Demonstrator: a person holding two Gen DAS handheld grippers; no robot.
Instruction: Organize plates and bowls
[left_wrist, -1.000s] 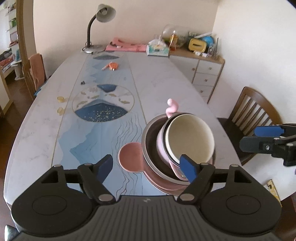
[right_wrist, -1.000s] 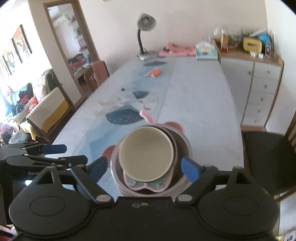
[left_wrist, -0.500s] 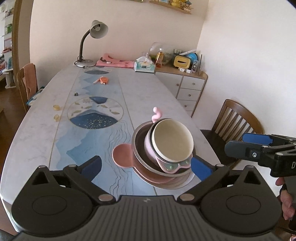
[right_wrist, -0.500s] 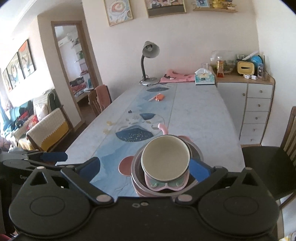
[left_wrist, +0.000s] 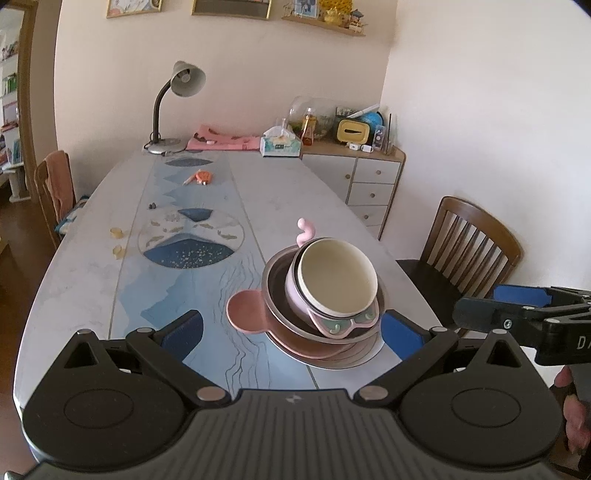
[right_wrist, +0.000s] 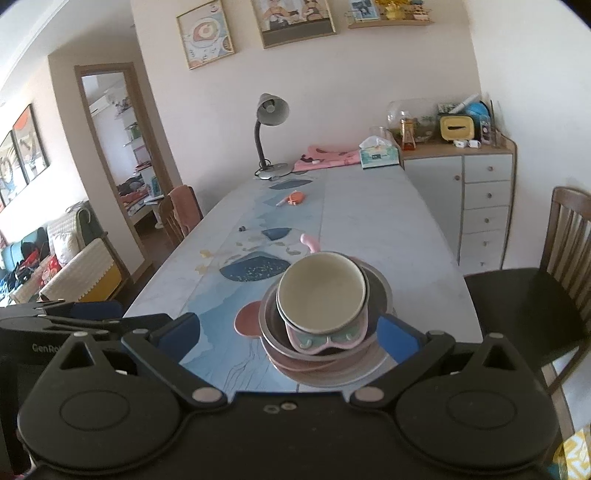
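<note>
Our left gripper and right gripper both with jaws spread wide and holding nothing, the stack of plates and bowls on the table near its edge, cream bowl tilted on top

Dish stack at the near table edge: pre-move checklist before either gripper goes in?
1. Left gripper open, nothing held: ok.
2. Right gripper open, nothing held: ok.
3. Cream bowl on top sits level: not ok, tilted.
4. Stack base, white plate, fully on table: cannot tell, it sits close to the near edge.
5. Metal bowl rim reachable: ok.
</note>
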